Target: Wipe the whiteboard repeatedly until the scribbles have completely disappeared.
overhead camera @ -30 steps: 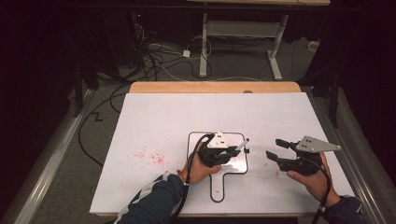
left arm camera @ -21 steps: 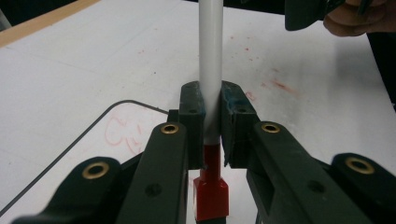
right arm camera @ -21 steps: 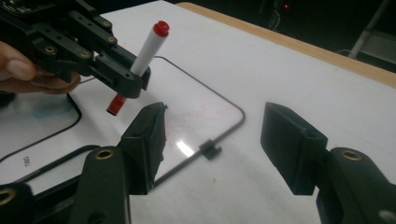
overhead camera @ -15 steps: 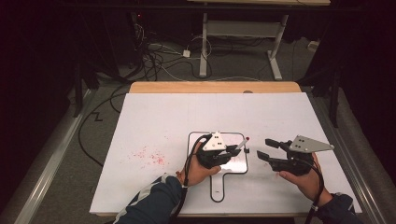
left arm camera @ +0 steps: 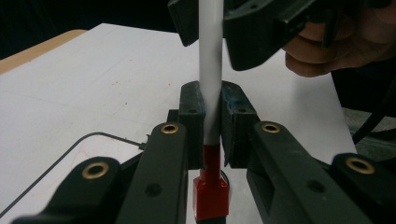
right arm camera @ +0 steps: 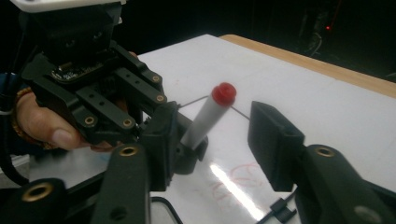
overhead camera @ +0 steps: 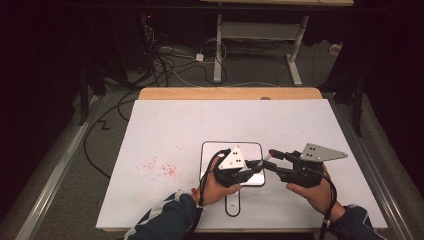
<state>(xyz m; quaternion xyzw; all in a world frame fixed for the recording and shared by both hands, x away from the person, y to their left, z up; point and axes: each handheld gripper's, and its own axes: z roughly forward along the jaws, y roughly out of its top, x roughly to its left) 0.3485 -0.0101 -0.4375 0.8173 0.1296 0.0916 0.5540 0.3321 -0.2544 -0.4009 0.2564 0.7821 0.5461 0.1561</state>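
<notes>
The white marker (right arm camera: 205,119) with its red cap (right arm camera: 224,93) is pinched in the left gripper (left arm camera: 212,128) above the small whiteboard (overhead camera: 210,150) – the right gripper (right arm camera: 219,135) has been closing around the capped end, pads not yet touching – so I judge the uncapping remains.

Floor (overhead camera: 165,65): grey carpet, upper half of the frame, dimly lit.
Cables (overhead camera: 165,55): tangled black and white, upper left of centre.
White desk frame (overhead camera: 260,32): top centre, two legs.
Surface (overhead camera: 165,130): white sheet over a wooden edge (overhead camera: 230,93).
Surroundings: dark at both sides.
</notes>
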